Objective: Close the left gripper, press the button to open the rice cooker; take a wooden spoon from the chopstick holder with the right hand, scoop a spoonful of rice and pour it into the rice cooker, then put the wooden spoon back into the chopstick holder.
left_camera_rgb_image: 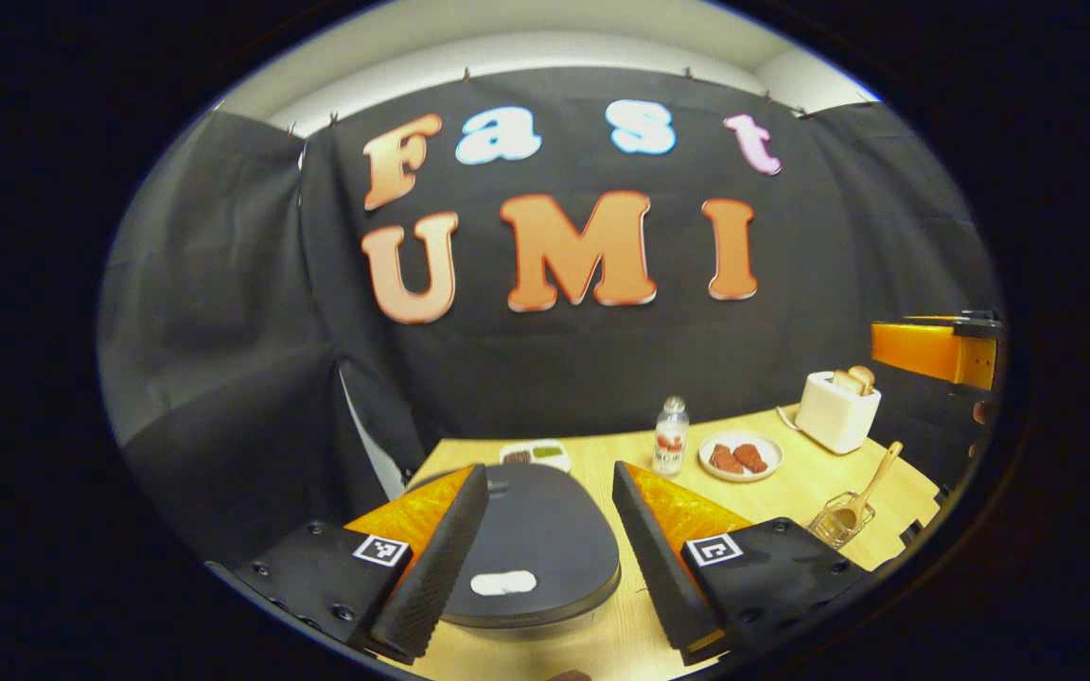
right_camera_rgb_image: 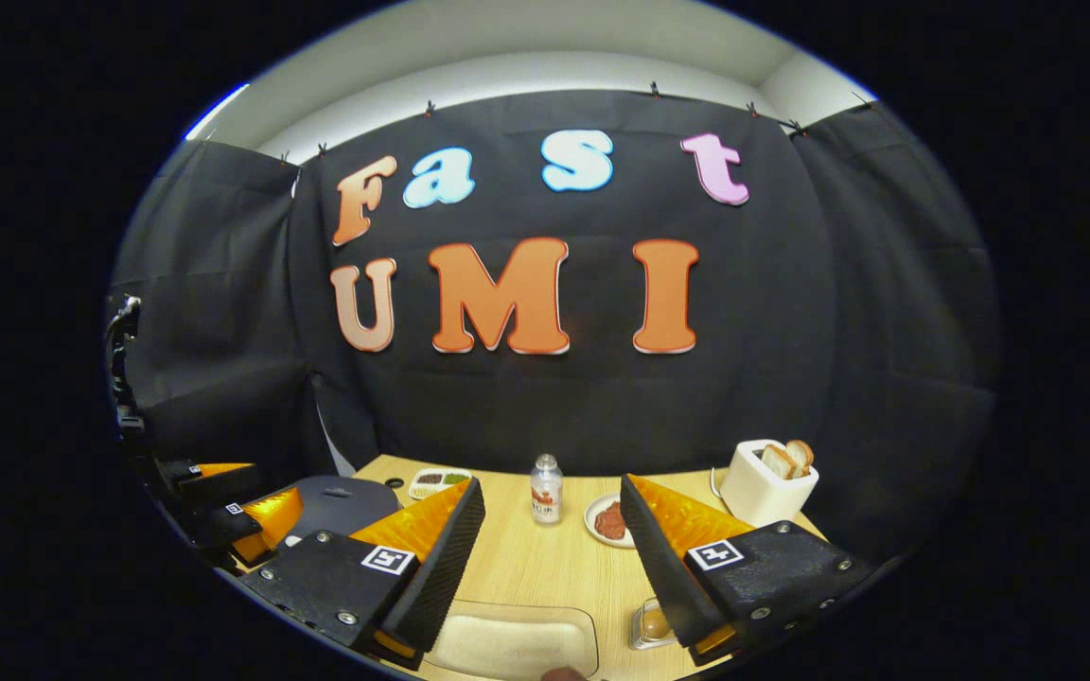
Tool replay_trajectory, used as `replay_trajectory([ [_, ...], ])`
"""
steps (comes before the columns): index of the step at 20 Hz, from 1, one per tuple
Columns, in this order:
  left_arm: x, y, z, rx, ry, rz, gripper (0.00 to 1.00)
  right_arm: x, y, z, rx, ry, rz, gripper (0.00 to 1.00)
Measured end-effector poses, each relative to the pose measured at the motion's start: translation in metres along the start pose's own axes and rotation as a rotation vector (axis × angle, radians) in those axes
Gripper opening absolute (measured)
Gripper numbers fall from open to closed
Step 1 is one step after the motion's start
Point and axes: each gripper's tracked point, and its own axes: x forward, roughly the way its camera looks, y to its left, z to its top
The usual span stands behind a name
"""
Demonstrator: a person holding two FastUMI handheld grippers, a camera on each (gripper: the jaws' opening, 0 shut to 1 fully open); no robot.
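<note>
In the left gripper view we see our left gripper with its two fingers wide apart, holding nothing. Between them sits the rice cooker, its dark lid shut, with a pale button near the front edge. The cooker stands on the wooden table. Off to the right is the chopstick holder, a wire basket with the wooden spoon leaning in it. Farther back we see a small bottle, a plate with two brown pieces of food, a white toaster with bread in it, and a little dish.

In the right gripper view our right gripper also has its fingers wide apart and holds nothing. Just below them lies a clear tray of rice. Far left we see the left gripper beside the rice cooker.
</note>
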Motion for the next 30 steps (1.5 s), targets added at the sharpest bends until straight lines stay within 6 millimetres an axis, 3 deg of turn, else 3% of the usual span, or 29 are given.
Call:
replay_trajectory([
  [1, -0.006, 0.000, 0.015, 0.005, -0.044, -0.012, 0.91, -0.004, 0.002, 0.011, -0.009, -0.031, -0.006, 0.94],
  [2, -0.013, -0.002, 0.025, 0.004, -0.071, -0.027, 0.92, -0.008, 0.006, 0.019, -0.025, -0.058, -0.009, 0.90],
  [6, -0.033, 0.007, 0.051, -0.020, -0.142, -0.045, 0.96, -0.027, 0.019, 0.046, -0.062, -0.158, 0.001, 0.90],
  [8, -0.041, 0.011, 0.053, -0.018, -0.184, -0.042, 0.97, -0.030, 0.023, 0.049, -0.065, -0.173, 0.005, 0.85],
  [9, -0.043, 0.013, 0.049, -0.012, -0.191, -0.040, 0.97, -0.031, 0.024, 0.047, -0.067, -0.171, 0.007, 0.90],
  [11, -0.047, 0.017, 0.036, -0.008, -0.177, -0.029, 0.98, -0.031, 0.028, 0.040, -0.075, -0.157, 0.015, 0.90],
  [12, -0.050, 0.018, 0.035, -0.013, -0.177, -0.025, 0.98, -0.031, 0.031, 0.038, -0.077, -0.154, 0.020, 0.94],
  [13, -0.051, 0.019, 0.037, -0.019, -0.176, -0.026, 0.98, -0.031, 0.034, 0.037, -0.077, -0.151, 0.029, 0.90],
  [15, -0.050, 0.023, 0.035, -0.028, -0.171, -0.017, 0.98, -0.029, 0.036, 0.037, -0.078, -0.148, 0.040, 0.94],
  [17, -0.050, 0.025, 0.036, -0.027, -0.173, -0.007, 0.90, -0.024, 0.038, 0.038, -0.083, -0.151, 0.046, 0.90],
  [18, -0.049, 0.026, 0.039, -0.026, -0.177, -0.003, 0.94, -0.023, 0.040, 0.040, -0.082, -0.156, 0.054, 0.90],
  [21, -0.048, 0.025, 0.050, -0.034, -0.199, 0.000, 0.91, -0.019, 0.043, 0.042, -0.078, -0.161, 0.068, 0.94],
  [22, -0.047, 0.025, 0.053, -0.042, -0.205, 0.001, 0.92, -0.018, 0.043, 0.042, -0.076, -0.163, 0.072, 0.90],
  [28, -0.046, 0.020, 0.069, -0.040, -0.227, -0.022, 0.98, -0.017, 0.039, 0.056, -0.078, -0.191, 0.071, 0.90],
  [29, -0.046, 0.022, 0.072, -0.046, -0.234, -0.022, 0.89, -0.018, 0.036, 0.059, -0.078, -0.194, 0.067, 0.90],
  [30, -0.044, 0.022, 0.075, -0.057, -0.239, -0.025, 0.98, -0.020, 0.034, 0.060, -0.079, -0.191, 0.064, 0.90],
])
